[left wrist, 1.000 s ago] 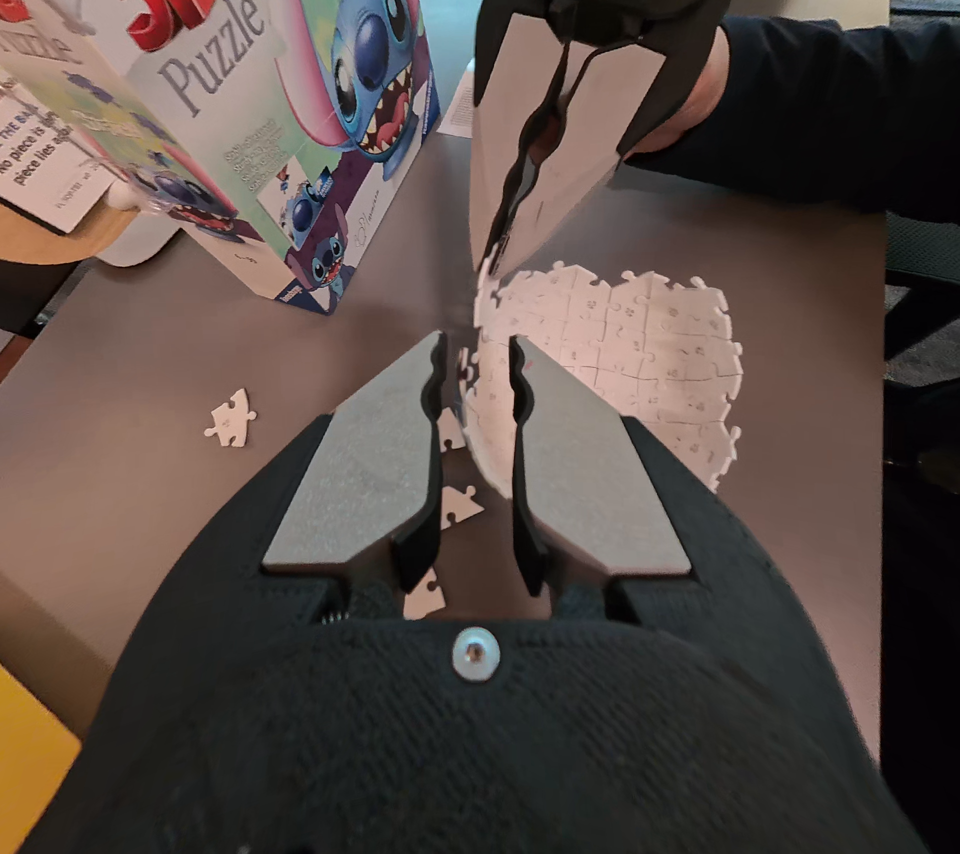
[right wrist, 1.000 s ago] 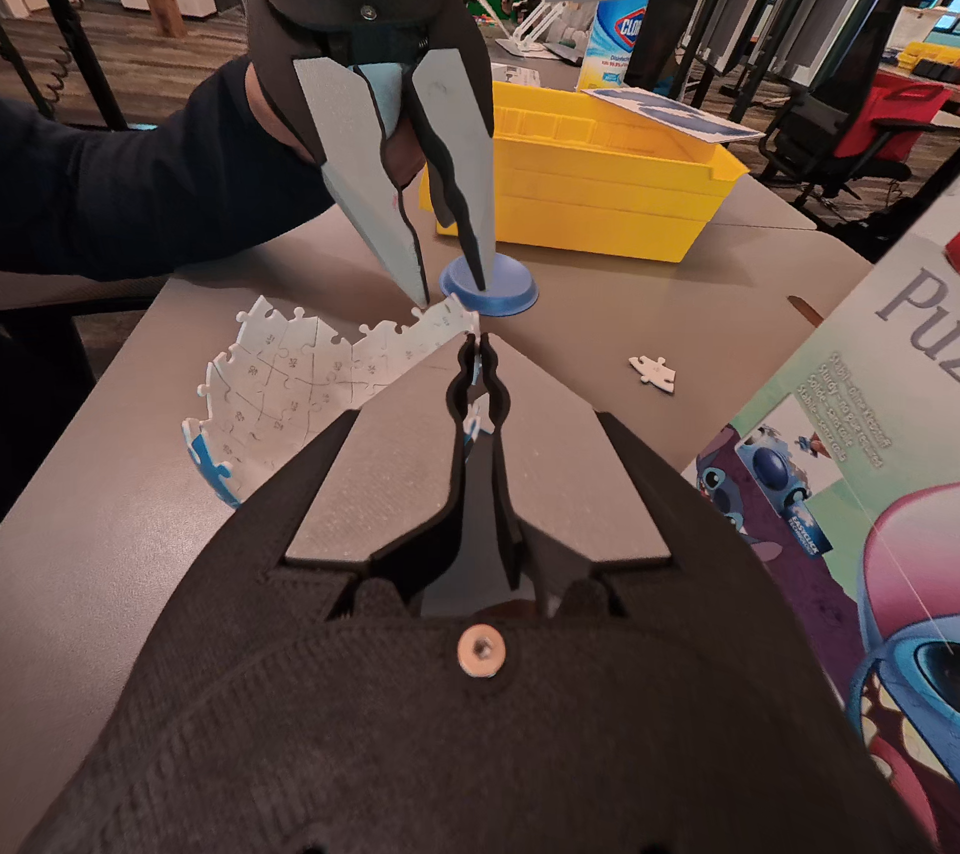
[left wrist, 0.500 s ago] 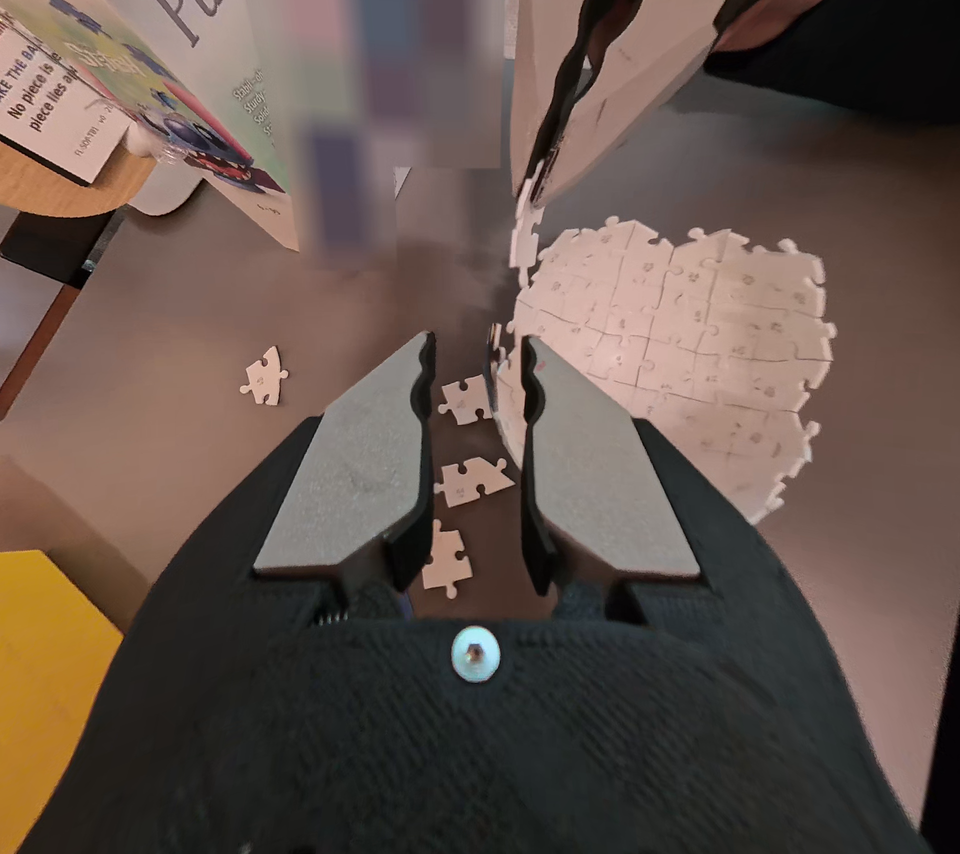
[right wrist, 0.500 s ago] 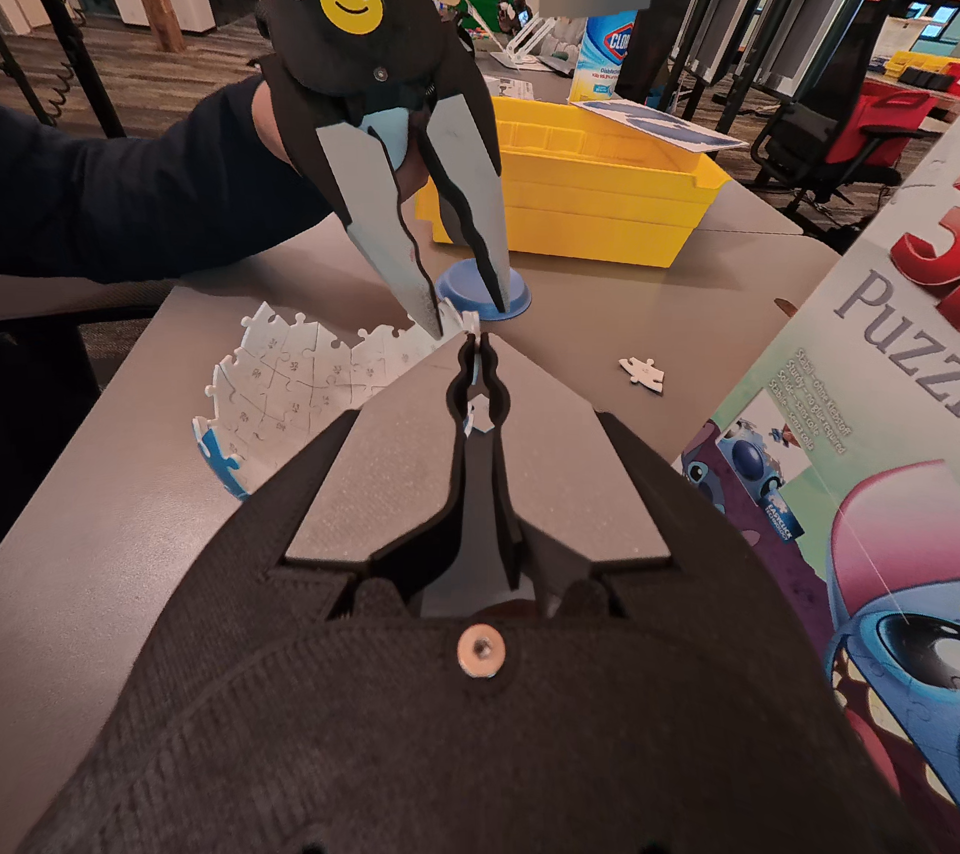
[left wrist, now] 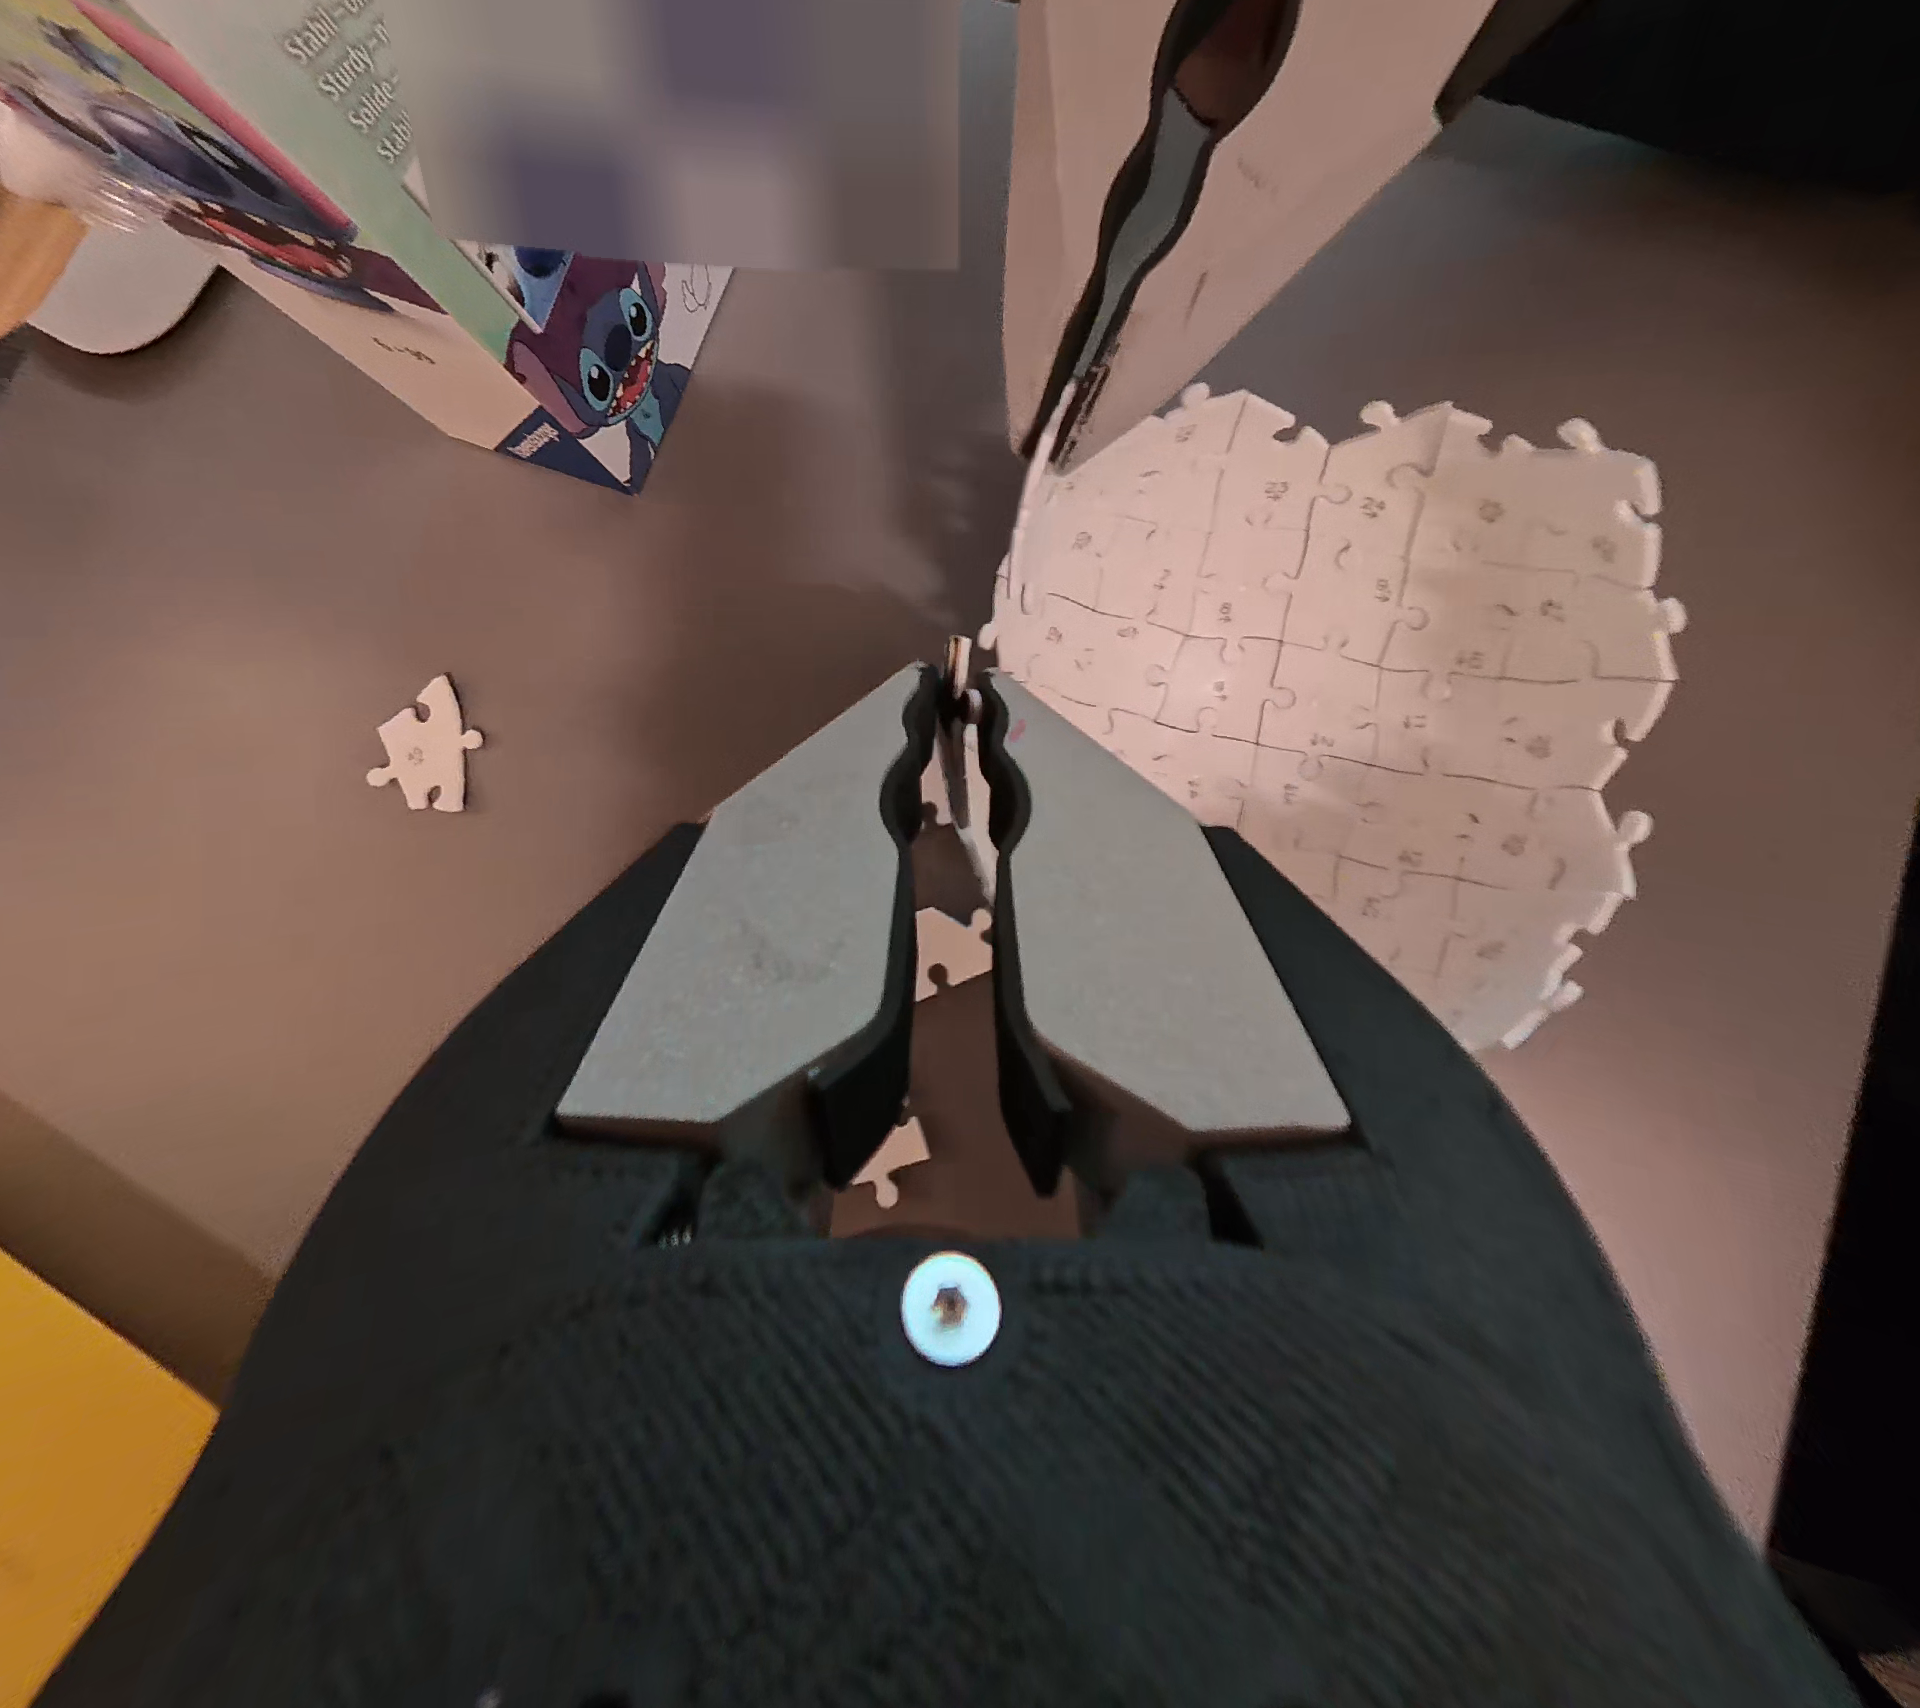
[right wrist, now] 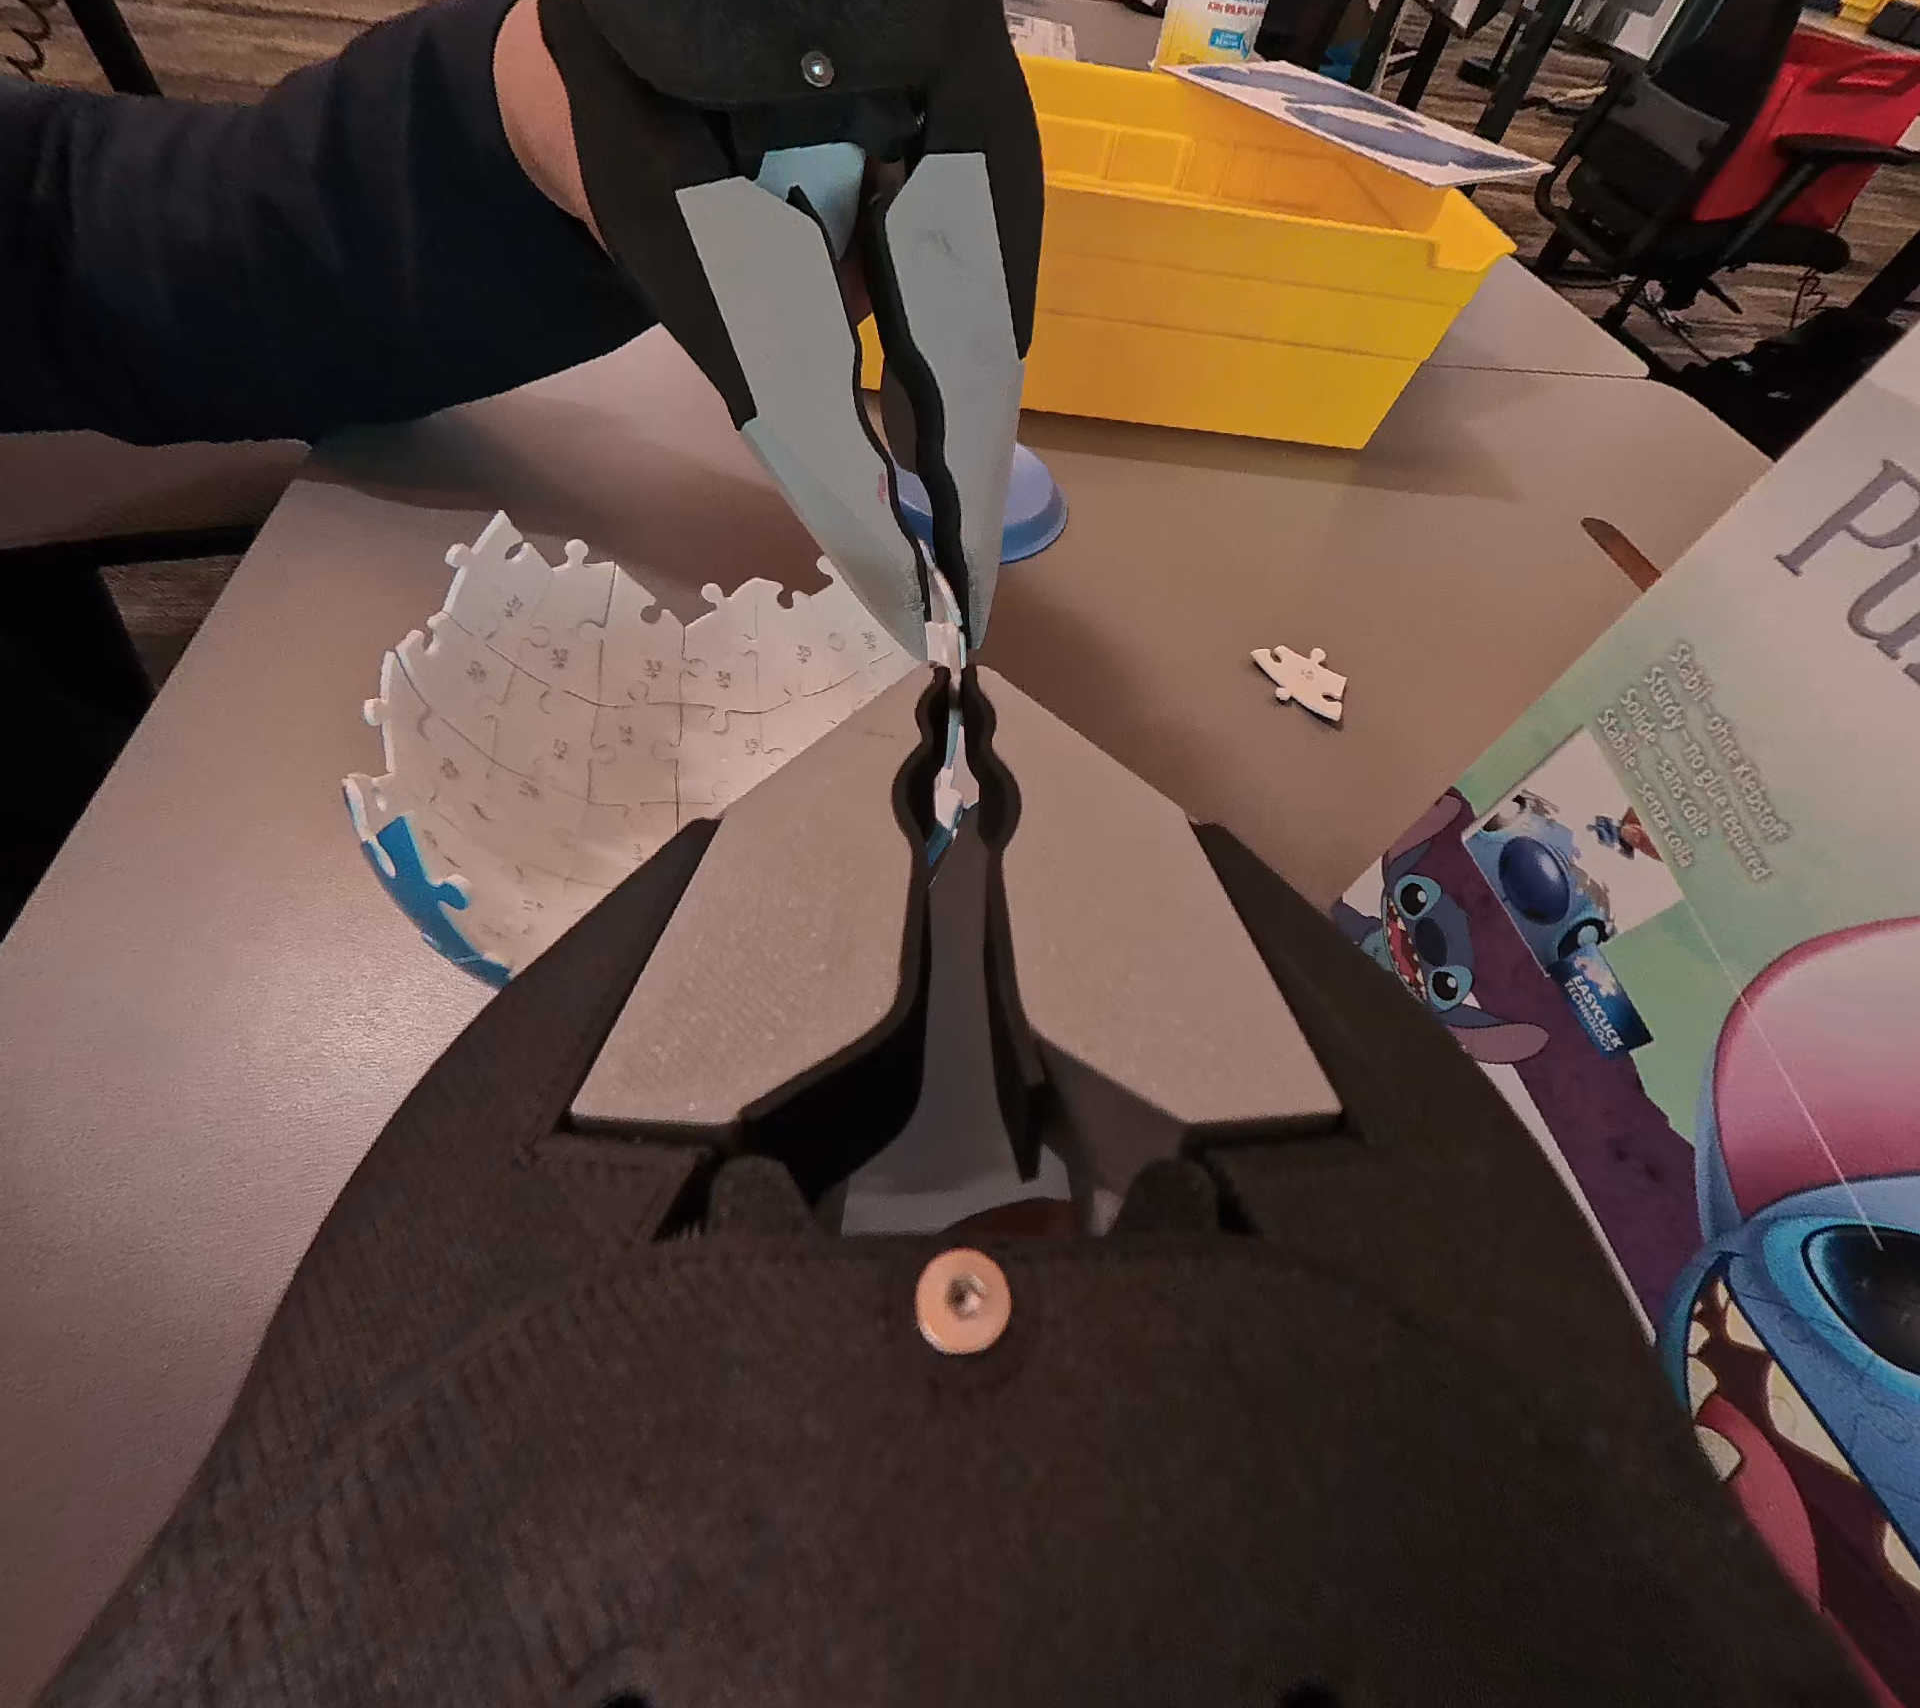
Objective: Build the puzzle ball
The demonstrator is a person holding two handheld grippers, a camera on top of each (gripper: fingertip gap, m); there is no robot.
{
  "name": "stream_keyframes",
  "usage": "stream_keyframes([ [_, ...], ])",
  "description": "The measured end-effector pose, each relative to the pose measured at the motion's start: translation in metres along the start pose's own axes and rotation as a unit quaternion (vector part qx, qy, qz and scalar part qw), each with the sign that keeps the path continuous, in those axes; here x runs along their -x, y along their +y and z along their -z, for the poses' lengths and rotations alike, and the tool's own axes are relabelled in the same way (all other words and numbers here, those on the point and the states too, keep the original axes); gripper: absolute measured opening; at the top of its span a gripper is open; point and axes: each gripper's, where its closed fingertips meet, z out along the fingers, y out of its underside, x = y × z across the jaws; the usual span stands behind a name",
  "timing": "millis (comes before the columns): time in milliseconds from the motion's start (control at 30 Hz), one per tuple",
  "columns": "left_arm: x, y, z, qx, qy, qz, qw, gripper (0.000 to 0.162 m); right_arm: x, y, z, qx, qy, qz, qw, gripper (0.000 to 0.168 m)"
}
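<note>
Fingers of the left gripper (left wrist: 953, 690) and right gripper (right wrist: 958, 694) are both pinched on the rim of the half-built ball (left wrist: 1340, 702), near the table's (left wrist: 260, 619) middle, beside the box (right wrist: 1704, 879).

Both views bend strongly toward their edges, the wide-angle lens curving the table (right wrist: 1299, 515) rim and stretching the puzzle box (left wrist: 436, 276). The left wrist view is dim and warm, with a soft pinkish glow on the white puzzle shell (left wrist: 1340, 682) and smeared, unsharp corners (the box print most of all). The right wrist view is brighter and sharper, lit from overhead; the yellow bin (right wrist: 1247, 308) is evenly lit, and faint shadows lie under the shell
</note>
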Motion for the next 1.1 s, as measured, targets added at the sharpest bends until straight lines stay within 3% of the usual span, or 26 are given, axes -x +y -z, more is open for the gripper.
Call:
stream_keyframes([
  [33, 0.000, 0.001, -0.001, 0.001, 0.008, 0.006, 1.000, 0.005, 0.000, 0.001, -0.001, 0.002, -0.001, -0.001, 1.000, 0.000],
  [633, 0.016, 0.015, -0.017, 0.025, 0.079, 0.051, 0.995, 0.001, -0.019, 0.012, -0.021, 0.062, -0.066, -0.003, 0.996, 0.000],
  [1100, 0.023, 0.023, -0.027, 0.028, 0.087, 0.058, 0.994, 0.003, -0.021, 0.027, -0.030, 0.107, -0.133, -0.018, 0.985, 0.000],
])
